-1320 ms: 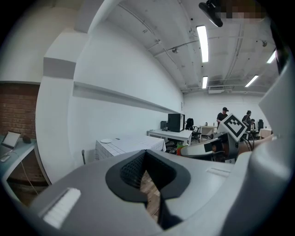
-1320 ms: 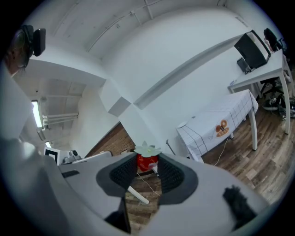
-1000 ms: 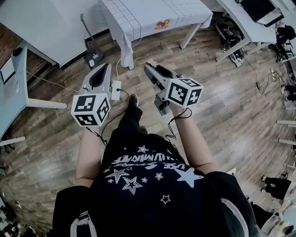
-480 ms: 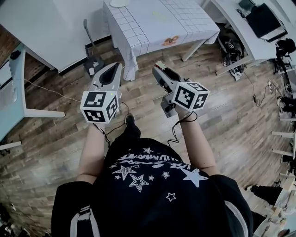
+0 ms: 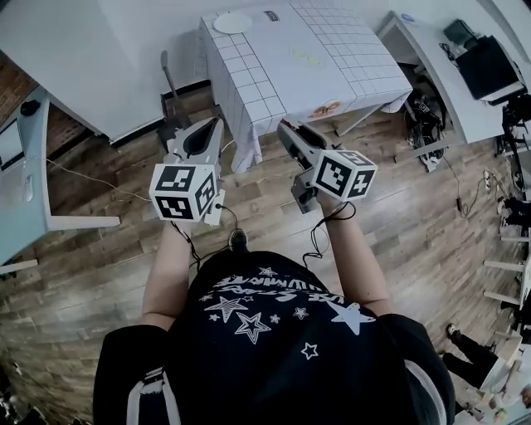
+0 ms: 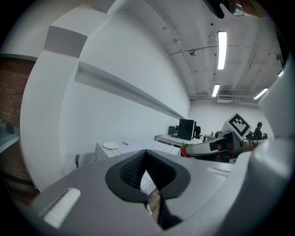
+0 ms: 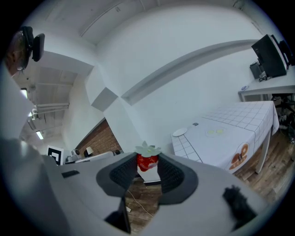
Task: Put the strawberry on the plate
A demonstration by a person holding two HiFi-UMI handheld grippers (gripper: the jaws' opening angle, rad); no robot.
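A red strawberry [image 7: 148, 162] with a pale green cap sits between the pads of my right gripper [image 7: 147, 167], which is shut on it. In the head view that gripper [image 5: 288, 128] hovers over the wooden floor just short of the white checked table [image 5: 332, 66]. The round white plate [image 5: 233, 22] lies at the table's far left corner, and it also shows as the plate [image 7: 179, 132] in the right gripper view. My left gripper [image 5: 207, 124] is beside the right one, its tips together and nothing in them. From the left gripper view the plate [image 6: 110, 145] is ahead.
A white desk [image 5: 75, 50] stands at the left and another desk with a monitor [image 5: 481, 66] at the right. A dark floor stand [image 5: 172, 100] is near the table's left leg. Cables trail over the wooden floor [image 5: 415, 216]. The tablecloth hangs down at the near edge [image 5: 325, 109].
The table has come nearer and further into view, and the plate now shows. Both grippers have moved forward toward the table; the strawberry stays held.
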